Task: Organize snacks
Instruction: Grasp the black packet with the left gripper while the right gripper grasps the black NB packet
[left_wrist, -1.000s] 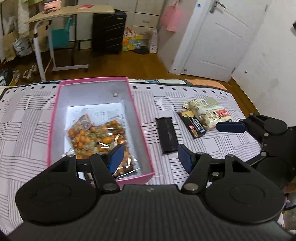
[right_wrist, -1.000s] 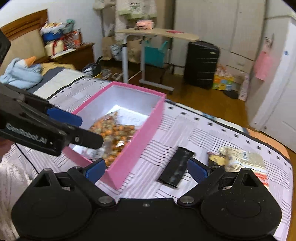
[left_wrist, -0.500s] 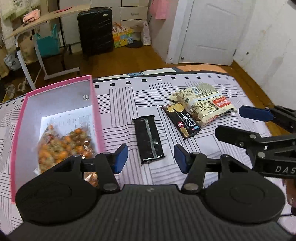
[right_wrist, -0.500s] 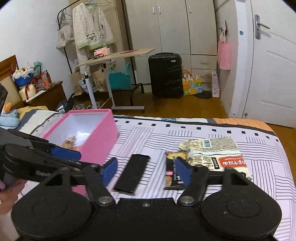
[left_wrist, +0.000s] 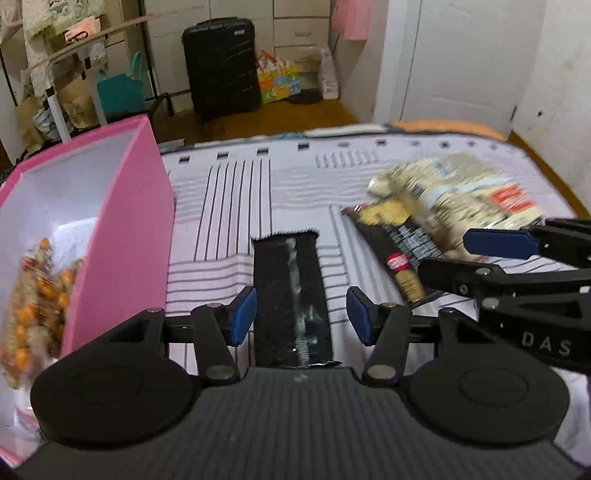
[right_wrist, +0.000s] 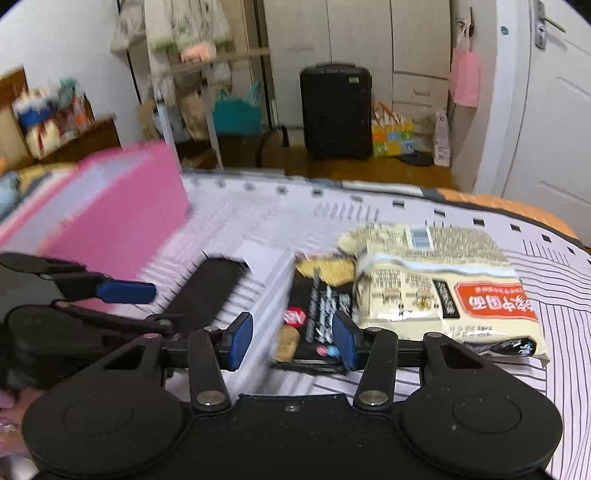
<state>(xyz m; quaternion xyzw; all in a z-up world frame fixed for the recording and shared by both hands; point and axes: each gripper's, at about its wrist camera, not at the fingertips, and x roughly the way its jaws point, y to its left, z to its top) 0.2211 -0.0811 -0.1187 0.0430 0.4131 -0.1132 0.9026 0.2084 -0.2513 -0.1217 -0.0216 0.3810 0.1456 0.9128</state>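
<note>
— So, where do the snacks lie?

— On the striped white bedsheet (left_wrist: 229, 206). Seen from the left wrist, the flat black foil snack packet (left_wrist: 291, 295) runs toward 12 o'clock, straight between the blue pads of the left hand-held gripper (left_wrist: 301, 315). Its jaws stand spread to either side of the packet and I see no pad pressing on it.

— And the right one?

— The right hand-held gripper (right_wrist: 292, 338) is closing its jaws over the near end of the black-and-yellow printed snack bar (right_wrist: 317, 306); the bar lies between the pads, but they are not yet pinching it. At 2 o'clock from it, overlapping the bar's far edge, lies the cream plastic noodle bag with a red label (right_wrist: 436, 291).

— The box?

— At 9 o'clock in the left view stands the pink rectangular cardboard box (left_wrist: 122, 236), with a clear bag of orange and tan nuts (left_wrist: 33, 306) inside.
</note>
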